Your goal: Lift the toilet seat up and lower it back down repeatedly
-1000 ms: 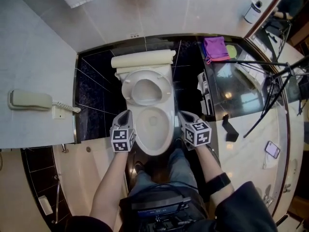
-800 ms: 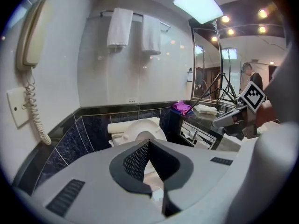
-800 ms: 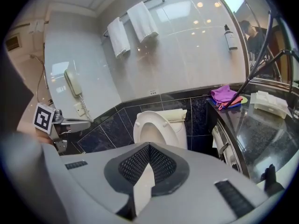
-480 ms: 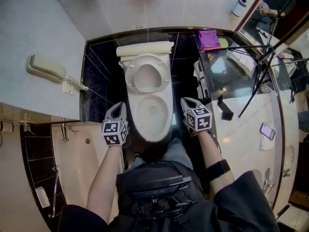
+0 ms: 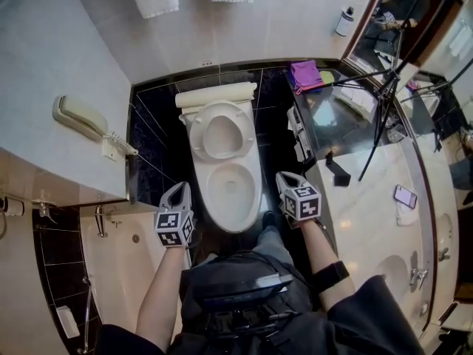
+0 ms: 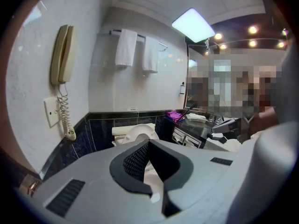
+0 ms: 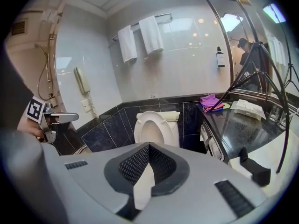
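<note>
Dark tile ran round the foot of the bathroom walls with pale tile above. In the head view the toilet seat [image 5: 196, 133] stood raised, tipped back toward the cistern [image 5: 216, 95], and the bowl [image 5: 233, 220] below it lay uncovered. The left tongs [image 5: 179, 188] hung just beside the bowl's front left edge and the right tongs [image 5: 284, 177] just beside its front right. Neither touched the porcelain or the seat. A wall phone [image 5: 77, 117] hung to the left. A purple cloth [image 5: 304, 74] lay on the dark desk [image 5: 336, 120] to the right, where a tripod [image 5: 380, 95] was also set up.

In the left gripper view the left tongs were clenched, the two ribbed pads meeting at their far tips with nothing between them. Past them a little of the upright seat showed against the dark tile. White towels [image 6: 125, 48] hung on a rail above.

In the right gripper view the right tongs were likewise closed tip to tip and empty. They looked straight down the bowl at the raised seat, well apart from it.

As I judged it, a lift was done, since the seat was up and nothing held it. The lowering half was left, and it would start with one of the tongs reaching to the seat's rim. How many rounds were complete could not be told from this.
</note>
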Tool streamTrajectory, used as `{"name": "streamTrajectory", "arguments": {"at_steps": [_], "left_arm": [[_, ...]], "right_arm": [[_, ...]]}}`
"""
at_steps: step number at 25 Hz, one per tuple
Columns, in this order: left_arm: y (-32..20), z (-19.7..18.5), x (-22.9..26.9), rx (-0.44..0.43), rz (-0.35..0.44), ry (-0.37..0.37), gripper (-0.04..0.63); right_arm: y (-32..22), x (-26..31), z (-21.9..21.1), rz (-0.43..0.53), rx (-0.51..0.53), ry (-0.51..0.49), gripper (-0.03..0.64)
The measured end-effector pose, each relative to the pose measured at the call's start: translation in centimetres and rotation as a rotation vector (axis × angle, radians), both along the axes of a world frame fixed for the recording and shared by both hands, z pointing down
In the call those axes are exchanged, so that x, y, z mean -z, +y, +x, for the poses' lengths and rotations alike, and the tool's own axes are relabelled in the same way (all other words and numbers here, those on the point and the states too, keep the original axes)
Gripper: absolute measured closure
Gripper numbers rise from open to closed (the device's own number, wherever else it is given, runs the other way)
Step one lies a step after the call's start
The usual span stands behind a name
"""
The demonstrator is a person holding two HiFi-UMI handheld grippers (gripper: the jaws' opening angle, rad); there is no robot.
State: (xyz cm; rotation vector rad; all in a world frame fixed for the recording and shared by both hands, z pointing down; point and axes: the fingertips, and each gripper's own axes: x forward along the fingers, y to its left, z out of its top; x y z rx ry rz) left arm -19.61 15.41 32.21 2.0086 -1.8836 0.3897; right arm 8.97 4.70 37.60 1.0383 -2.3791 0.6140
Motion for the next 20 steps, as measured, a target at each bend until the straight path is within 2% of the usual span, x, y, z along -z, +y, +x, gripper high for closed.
{"name": "streamTrajectory", "arguments": {"at_steps": [13, 16, 20], "left_arm": [[0.6, -0.2, -0.5, -0.013, -0.001, -0.018, 0.595], [0.1, -0.1, -0.6, -0.024, -0.004, -0.033, 0.595], [-0.9, -0.2, -1.0, -0.015, -0.015, -0.038, 0.595]], "right_arm": [[0.3, -0.7, 0.2, -0.006, -0.021, 0.003, 0.6], [-0.6, -0.4, 0.2, 0.023, -0.033, 0.013, 0.6], [-2.4, -0.4, -0.1, 0.077, -0.008, 0.075, 0.6]]}}
